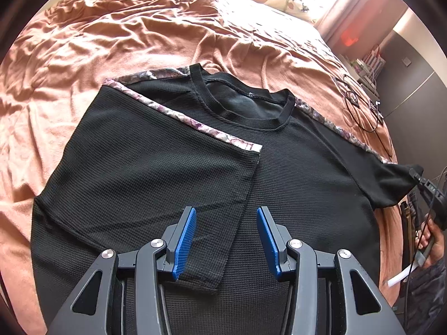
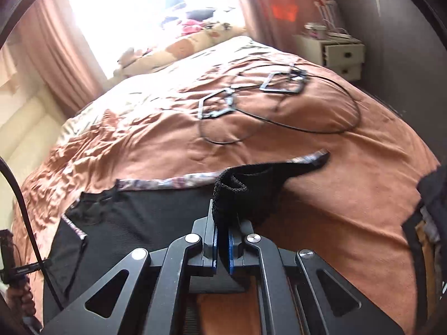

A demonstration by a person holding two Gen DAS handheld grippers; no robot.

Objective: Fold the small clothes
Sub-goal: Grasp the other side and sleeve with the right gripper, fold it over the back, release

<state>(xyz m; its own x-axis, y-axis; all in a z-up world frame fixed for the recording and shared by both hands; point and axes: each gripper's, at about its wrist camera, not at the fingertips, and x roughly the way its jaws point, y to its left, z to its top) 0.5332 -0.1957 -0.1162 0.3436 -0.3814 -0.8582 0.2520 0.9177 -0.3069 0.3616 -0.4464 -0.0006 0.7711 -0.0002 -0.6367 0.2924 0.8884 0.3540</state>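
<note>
right wrist view: right claw [image 2: 222, 240] pinches the black t-shirt [image 1: 293, 181] sleeve (lifted off the bed [image 2: 321, 195]); left claw [image 1: 225, 240] hovers open above it

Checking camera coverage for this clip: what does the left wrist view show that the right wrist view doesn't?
Left wrist only: the black T-shirt's neckline, one sleeve already folded across its front, and the left gripper open above it. Right wrist only: the right gripper shut on the other sleeve, and a white nightstand. Both: the orange bedspread and black cables.
</note>
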